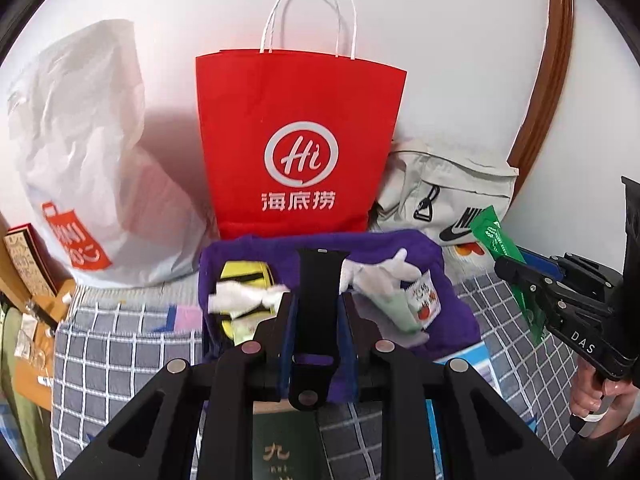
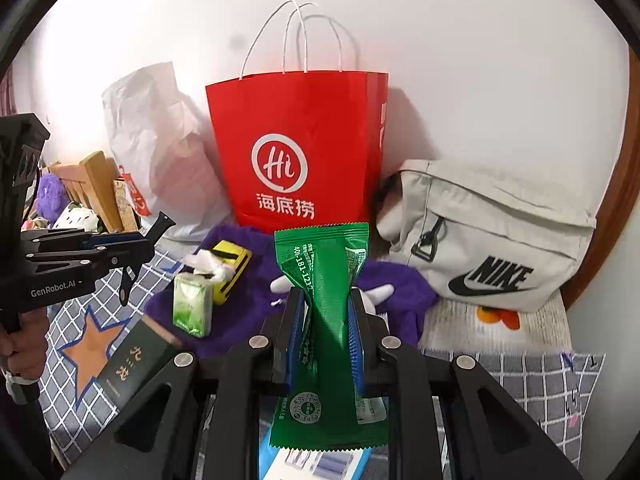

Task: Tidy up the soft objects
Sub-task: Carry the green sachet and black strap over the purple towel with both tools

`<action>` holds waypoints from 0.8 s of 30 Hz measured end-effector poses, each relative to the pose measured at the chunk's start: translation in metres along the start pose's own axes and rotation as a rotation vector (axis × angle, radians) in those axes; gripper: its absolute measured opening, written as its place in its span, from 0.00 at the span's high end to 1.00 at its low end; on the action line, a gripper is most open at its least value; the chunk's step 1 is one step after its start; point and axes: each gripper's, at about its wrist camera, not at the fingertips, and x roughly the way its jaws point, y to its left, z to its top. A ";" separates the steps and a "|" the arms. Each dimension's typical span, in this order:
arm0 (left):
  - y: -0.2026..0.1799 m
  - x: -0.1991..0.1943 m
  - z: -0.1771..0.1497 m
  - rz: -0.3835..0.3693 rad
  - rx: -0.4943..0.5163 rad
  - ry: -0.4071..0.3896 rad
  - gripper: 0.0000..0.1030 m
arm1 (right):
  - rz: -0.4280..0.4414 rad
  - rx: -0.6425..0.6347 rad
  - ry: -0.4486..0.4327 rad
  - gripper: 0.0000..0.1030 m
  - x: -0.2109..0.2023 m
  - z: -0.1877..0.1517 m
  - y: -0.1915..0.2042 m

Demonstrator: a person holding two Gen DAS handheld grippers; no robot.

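Note:
My left gripper (image 1: 318, 306) is shut on a black watch strap (image 1: 320, 276) that stands upright between its fingers. My right gripper (image 2: 326, 308) is shut on a crinkled green snack packet (image 2: 324, 276). Both hang over a purple cloth (image 2: 400, 284) spread on the checked bedding, just in front of a red paper bag (image 1: 300, 140) with white handles. On the cloth lie a white glove (image 1: 384, 268), a yellow pouch (image 2: 232, 264), a green tissue pack (image 2: 192, 308) and a ketchup sachet (image 1: 426, 300). The right gripper (image 1: 516, 276) also shows at the left wrist view's right edge.
A white plastic bag (image 1: 80, 140) leans on the wall left of the red bag. A beige Nike bag (image 2: 488, 232) lies to its right. A dark green booklet (image 2: 132, 364) rests on the bedding at the front left. Wooden furniture (image 2: 92, 184) stands far left.

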 end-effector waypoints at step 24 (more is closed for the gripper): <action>0.014 0.098 0.007 -0.031 -0.034 0.119 0.80 | 0.104 0.039 0.186 0.80 0.099 -0.004 -0.024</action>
